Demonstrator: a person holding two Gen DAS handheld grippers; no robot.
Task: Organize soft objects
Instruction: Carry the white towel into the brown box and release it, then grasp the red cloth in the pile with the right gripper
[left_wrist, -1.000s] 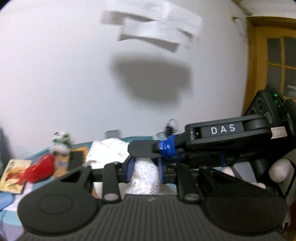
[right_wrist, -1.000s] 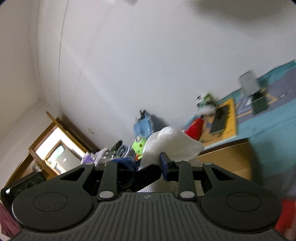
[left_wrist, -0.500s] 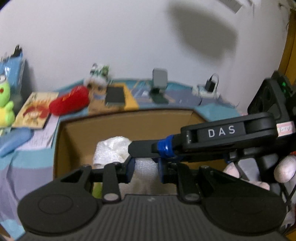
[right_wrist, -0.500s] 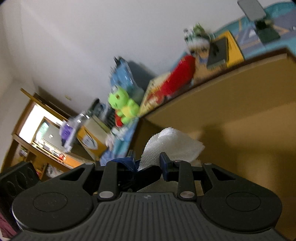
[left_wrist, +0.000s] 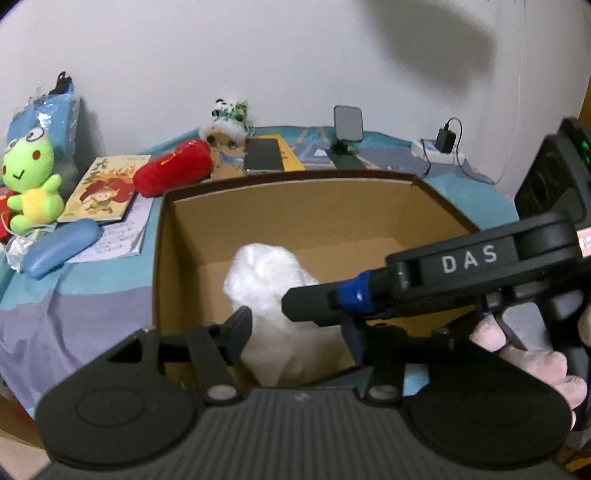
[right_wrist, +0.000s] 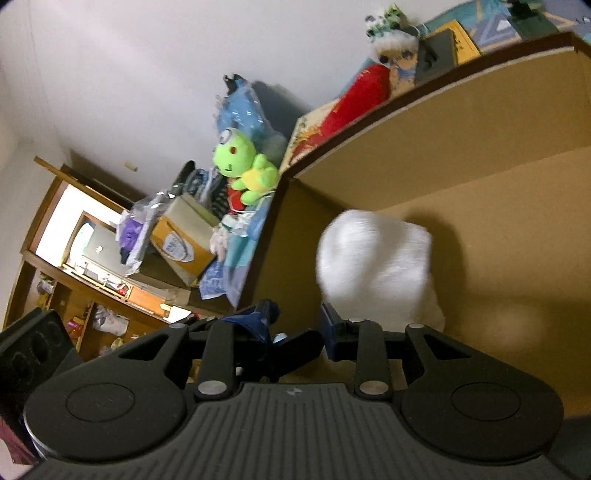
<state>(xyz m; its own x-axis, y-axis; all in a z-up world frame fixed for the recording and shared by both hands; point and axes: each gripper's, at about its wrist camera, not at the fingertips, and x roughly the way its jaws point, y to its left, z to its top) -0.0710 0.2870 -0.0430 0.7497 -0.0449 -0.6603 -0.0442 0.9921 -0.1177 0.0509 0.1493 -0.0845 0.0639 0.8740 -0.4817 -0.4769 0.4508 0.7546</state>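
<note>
Left wrist view: left gripper (left_wrist: 295, 325), jaws just opened wide, stands around the white towel (left_wrist: 273, 288) without pressing it, inside the cardboard box (left_wrist: 295, 210). Right gripper (right_wrist: 295, 325), jaws narrow, holds nothing visible. Lift both clear without snagging cloth.

I read one clear marking: white capitals "DAS" on a dark plate of my right gripper (left_wrist: 321, 304), at the right of the left wrist view. The book (left_wrist: 101, 190) at the left edge of that view carries large yellow characters on its cover, too blurred for me to read.
</note>
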